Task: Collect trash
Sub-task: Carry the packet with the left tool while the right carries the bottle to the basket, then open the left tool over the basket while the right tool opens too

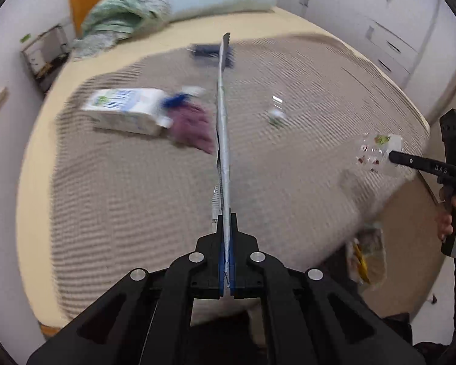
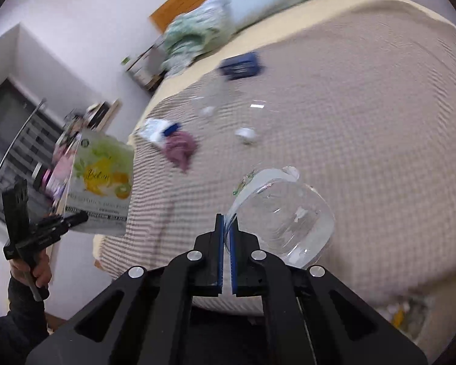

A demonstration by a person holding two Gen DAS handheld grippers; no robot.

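Observation:
My left gripper (image 1: pixel 227 222) is shut on a flat pouch (image 1: pixel 223 121), seen edge-on as a silver strip above the bed. The right wrist view shows that pouch's fruit-printed face (image 2: pixel 101 182) held up at the left by the left gripper (image 2: pixel 82 217) in a person's hand. My right gripper (image 2: pixel 227 225) is shut on the rim of a clear plastic cup (image 2: pixel 279 216), which is lifted over the blanket. From the left wrist view the cup (image 1: pixel 377 152) hangs at the tip of the right gripper (image 1: pixel 393 156) near the bed's right edge.
On the beige blanket (image 1: pixel 136 197) lie a white carton pack (image 1: pixel 124 111), a purple cloth (image 1: pixel 191 127), a small crumpled wrapper (image 1: pixel 276 115), a dark blue item (image 2: pixel 241 65) and a clear bottle (image 2: pixel 215 97). A clear bag of rubbish (image 1: pixel 367 258) sits on the floor by the bed.

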